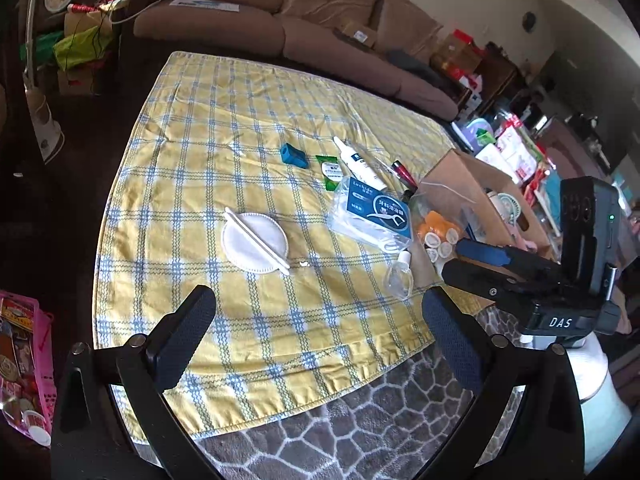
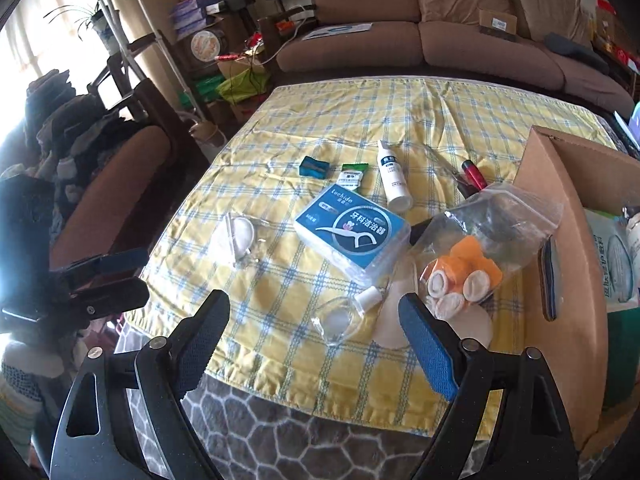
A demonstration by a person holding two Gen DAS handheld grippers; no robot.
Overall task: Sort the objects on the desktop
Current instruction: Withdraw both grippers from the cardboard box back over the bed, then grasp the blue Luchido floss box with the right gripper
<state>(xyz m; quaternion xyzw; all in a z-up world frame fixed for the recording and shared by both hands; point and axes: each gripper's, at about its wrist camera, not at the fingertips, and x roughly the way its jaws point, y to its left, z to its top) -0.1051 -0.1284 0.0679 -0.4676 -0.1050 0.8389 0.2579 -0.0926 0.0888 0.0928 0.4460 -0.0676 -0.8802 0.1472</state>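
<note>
On the yellow checked cloth (image 1: 200,152) lie a blue floss-pick box (image 1: 372,216) (image 2: 352,232), a white tube (image 1: 360,164) (image 2: 394,180), a blue sharpener (image 1: 294,156) (image 2: 314,168), a green packet (image 1: 332,172) (image 2: 352,176), a round cotton pad with swabs (image 1: 256,242) (image 2: 236,236), a small clear bottle (image 1: 400,276) (image 2: 344,316), a red pen (image 1: 404,172) (image 2: 474,174) and a clear bag of orange rolls (image 1: 438,232) (image 2: 464,272). My left gripper (image 1: 320,344) is open and empty over the near edge. My right gripper (image 2: 312,344) is open and empty, just short of the clear bottle.
An open cardboard box (image 1: 484,184) (image 2: 568,240) with several items stands at the table's right side. A brown sofa (image 1: 320,28) (image 2: 440,20) runs behind the table. A grey patterned rug (image 1: 360,432) shows below the cloth's edge. Clutter fills the left and right sides of the room.
</note>
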